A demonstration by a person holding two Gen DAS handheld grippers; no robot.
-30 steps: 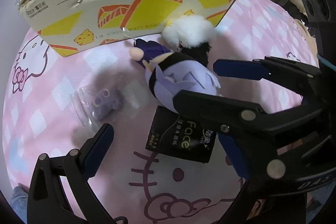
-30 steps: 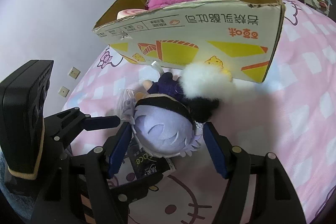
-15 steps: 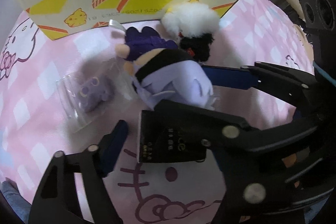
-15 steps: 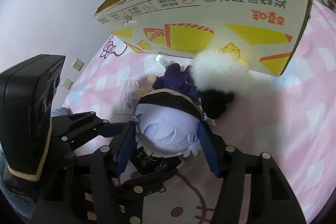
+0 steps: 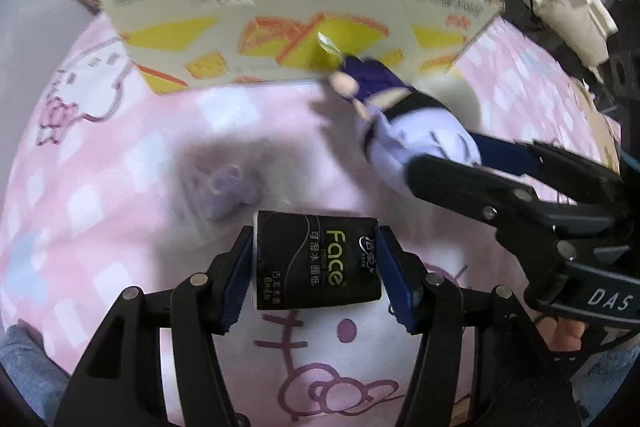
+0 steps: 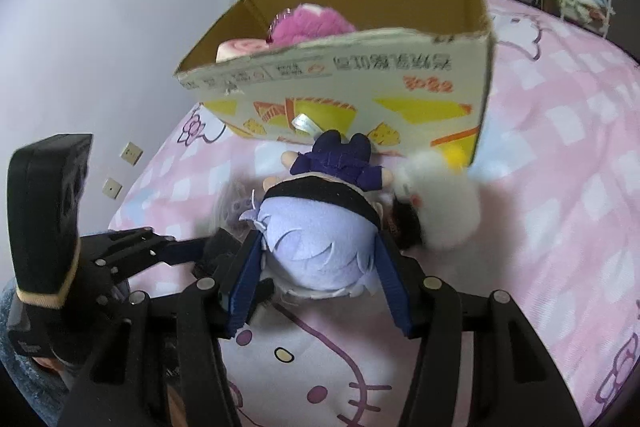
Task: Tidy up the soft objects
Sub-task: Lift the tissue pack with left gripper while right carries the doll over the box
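Both tools have just been closing, left tool (image 5: 316, 265) pinching the black tissue pack (image 5: 317, 263), right tool (image 6: 318, 269) squeezing the lilac-haired plush doll (image 6: 320, 227) before the open cardboard box (image 6: 360, 95); lift both clear of its near wall.

Both grippers, left (image 5: 316, 263) and right (image 6: 318, 267), are black plastic frames with blue finger pads and silver screws; white "DAS" lettering marks one.

Your left gripper (image 5: 316, 269) closed onto the black plastic-wrapped tissue pack (image 5: 316, 263), your right gripper (image 6: 318, 281) closed onto the lavender-haired plush doll (image 6: 320, 231), and both jaws just narrowed.
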